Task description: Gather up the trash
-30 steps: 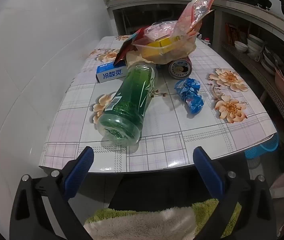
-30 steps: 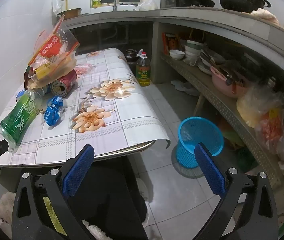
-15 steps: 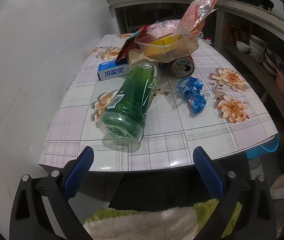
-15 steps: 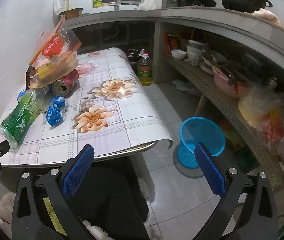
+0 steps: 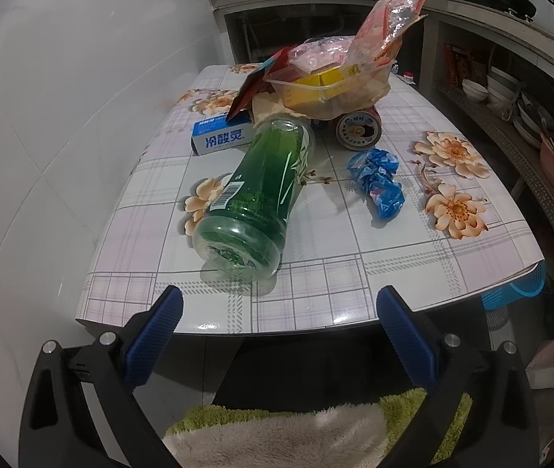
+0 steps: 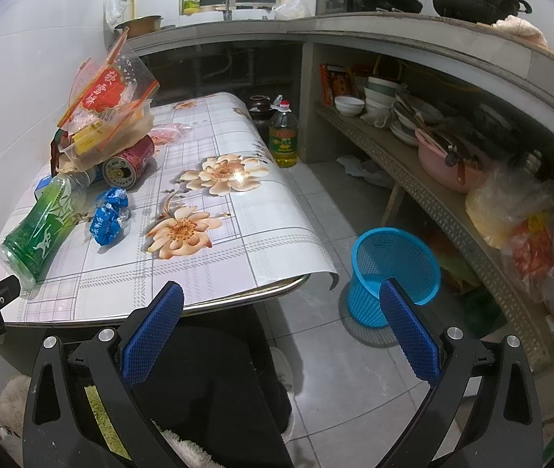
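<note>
Two grippers are held short of the table (image 5: 308, 304), both with jaws spread wide and holding nothing: the left gripper (image 5: 277, 312) faces the table's near edge, the right gripper (image 6: 278, 308) hangs over the floor beside it. Nearest that edge lies a green plastic bottle (image 5: 261, 191) on its side, base toward the left gripper. Just right of the bottle, apart from it, sits a crumpled blue wrapper (image 5: 378, 179). Beyond the bottle's neck rests a blue-and-white box (image 5: 220, 136), a red can (image 5: 356, 128) on its side, and a clear plastic container (image 5: 331, 89) heaped with packaging; what it holds cannot be made out. On the floor off the table's right corner stands a blue mesh wastebasket (image 6: 393, 269), apparently holding nothing.
</note>
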A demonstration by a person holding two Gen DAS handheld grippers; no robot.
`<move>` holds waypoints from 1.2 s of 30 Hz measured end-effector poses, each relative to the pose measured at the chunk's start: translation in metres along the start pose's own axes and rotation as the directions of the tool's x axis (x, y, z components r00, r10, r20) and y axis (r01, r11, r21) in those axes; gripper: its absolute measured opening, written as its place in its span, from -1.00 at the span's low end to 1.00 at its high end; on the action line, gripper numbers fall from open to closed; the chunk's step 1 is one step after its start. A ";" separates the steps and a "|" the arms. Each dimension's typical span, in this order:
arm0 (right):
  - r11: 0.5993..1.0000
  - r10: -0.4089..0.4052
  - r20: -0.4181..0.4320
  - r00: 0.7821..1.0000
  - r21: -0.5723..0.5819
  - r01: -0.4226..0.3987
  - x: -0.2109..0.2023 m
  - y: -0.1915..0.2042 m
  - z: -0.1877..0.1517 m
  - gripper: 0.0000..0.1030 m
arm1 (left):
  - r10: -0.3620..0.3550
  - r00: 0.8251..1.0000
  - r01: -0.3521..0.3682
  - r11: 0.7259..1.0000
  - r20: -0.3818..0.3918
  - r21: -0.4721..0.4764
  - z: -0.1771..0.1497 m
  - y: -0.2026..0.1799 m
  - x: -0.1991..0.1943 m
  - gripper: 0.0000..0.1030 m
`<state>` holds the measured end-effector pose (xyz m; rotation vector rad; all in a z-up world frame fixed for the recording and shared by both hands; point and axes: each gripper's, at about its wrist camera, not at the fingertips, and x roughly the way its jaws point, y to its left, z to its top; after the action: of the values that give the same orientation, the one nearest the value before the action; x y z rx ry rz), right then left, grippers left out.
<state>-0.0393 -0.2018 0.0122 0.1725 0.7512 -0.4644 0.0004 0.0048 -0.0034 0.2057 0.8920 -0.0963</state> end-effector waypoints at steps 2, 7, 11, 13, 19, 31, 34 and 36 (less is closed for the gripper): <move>1.000 0.001 0.000 1.000 0.001 -0.001 0.000 0.000 0.000 0.86 | -0.001 1.000 0.001 1.000 0.000 -0.001 0.000 0.000 0.000 0.89; 1.000 0.001 -0.001 1.000 0.001 -0.001 0.000 0.001 0.001 0.86 | -0.001 1.000 0.001 1.000 -0.003 0.001 -0.001 0.001 0.001 0.89; 1.000 0.001 -0.003 1.000 0.002 -0.001 0.002 0.002 0.000 0.86 | 0.001 1.000 -0.001 1.000 -0.005 0.003 -0.003 0.002 0.003 0.89; 1.000 0.002 -0.003 1.000 0.002 -0.002 0.002 0.002 0.000 0.86 | 0.000 1.000 0.000 1.000 -0.006 0.003 -0.002 0.001 0.003 0.89; 1.000 0.003 -0.004 1.000 0.003 -0.003 0.003 0.002 0.000 0.86 | 0.004 1.000 -0.004 1.000 -0.013 0.003 -0.002 0.001 0.006 0.89; 1.000 0.005 -0.004 1.000 0.003 -0.005 0.005 0.004 0.000 0.86 | 0.006 1.000 -0.006 1.000 -0.017 0.000 0.000 0.001 0.007 0.89; 1.000 0.005 -0.004 1.000 0.004 -0.005 0.005 0.004 0.000 0.86 | 0.006 1.000 -0.006 1.000 -0.017 0.000 0.000 0.001 0.007 0.89; 1.000 0.005 -0.006 1.000 0.005 -0.005 0.005 0.004 0.000 0.86 | 0.005 1.000 -0.005 1.000 -0.018 0.000 0.000 0.001 0.007 0.89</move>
<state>-0.0343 -0.2000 0.0082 0.1806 0.7550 -0.4609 0.0047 0.0059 -0.0084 0.2090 0.9093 -0.0895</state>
